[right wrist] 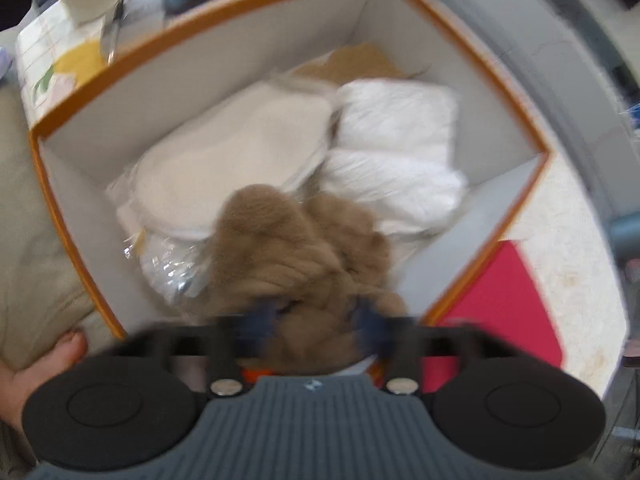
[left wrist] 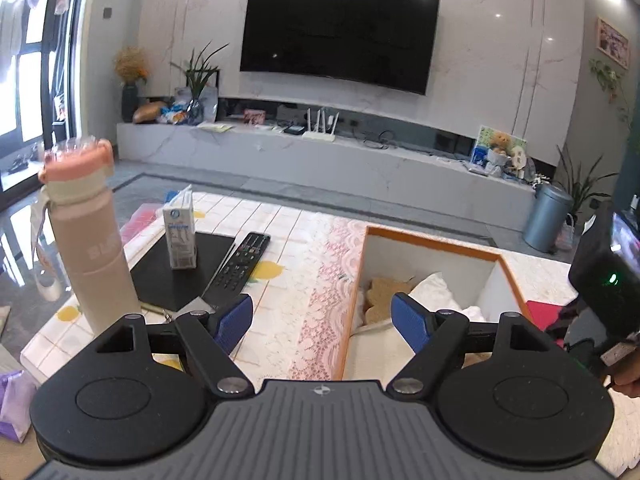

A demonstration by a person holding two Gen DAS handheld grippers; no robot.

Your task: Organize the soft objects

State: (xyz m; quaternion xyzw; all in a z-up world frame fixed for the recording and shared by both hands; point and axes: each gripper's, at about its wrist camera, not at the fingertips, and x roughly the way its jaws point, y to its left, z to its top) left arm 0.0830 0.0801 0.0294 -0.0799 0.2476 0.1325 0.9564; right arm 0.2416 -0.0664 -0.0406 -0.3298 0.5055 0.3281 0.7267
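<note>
While blurred, right gripper (right wrist: pixel 316 320) straddles brown plush (right wrist: pixel 304 248), jaws apart.

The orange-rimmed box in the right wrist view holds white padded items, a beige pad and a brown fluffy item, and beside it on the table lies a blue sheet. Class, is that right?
Not quite: the sheet beside the orange-rimmed box is red, not blue, as the right wrist view shows. The white padded items, beige pad and brown fluffy item are in the box as stated.
</note>
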